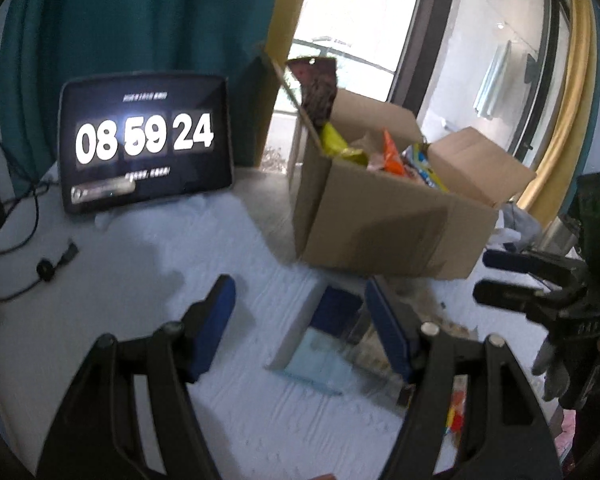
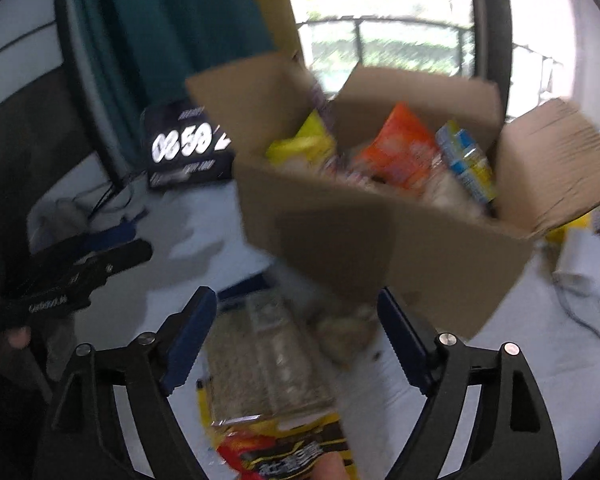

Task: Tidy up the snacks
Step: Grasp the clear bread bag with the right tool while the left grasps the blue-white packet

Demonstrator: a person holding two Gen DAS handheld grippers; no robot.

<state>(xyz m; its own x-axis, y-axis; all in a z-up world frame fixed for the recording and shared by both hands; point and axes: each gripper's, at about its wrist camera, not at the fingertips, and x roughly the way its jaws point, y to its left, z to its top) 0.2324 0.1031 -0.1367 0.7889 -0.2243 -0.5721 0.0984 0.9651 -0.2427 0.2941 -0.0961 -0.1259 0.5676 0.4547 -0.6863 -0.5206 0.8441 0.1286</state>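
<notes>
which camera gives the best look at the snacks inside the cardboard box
The right wrist view: it looks down into the cardboard box, showing the snacks. The left wrist view sees the box from farther off, packets just peeking over its rim.

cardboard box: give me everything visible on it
The cardboard box is plain brown corrugated card, standing upright on the white table to the right of the clock tablet. Its top flaps are open and splayed outward. Snack packs stick up inside: a yellow bag, an orange bag, a blue-and-yellow pack and a dark red pack. Neither claw touches it.
</notes>
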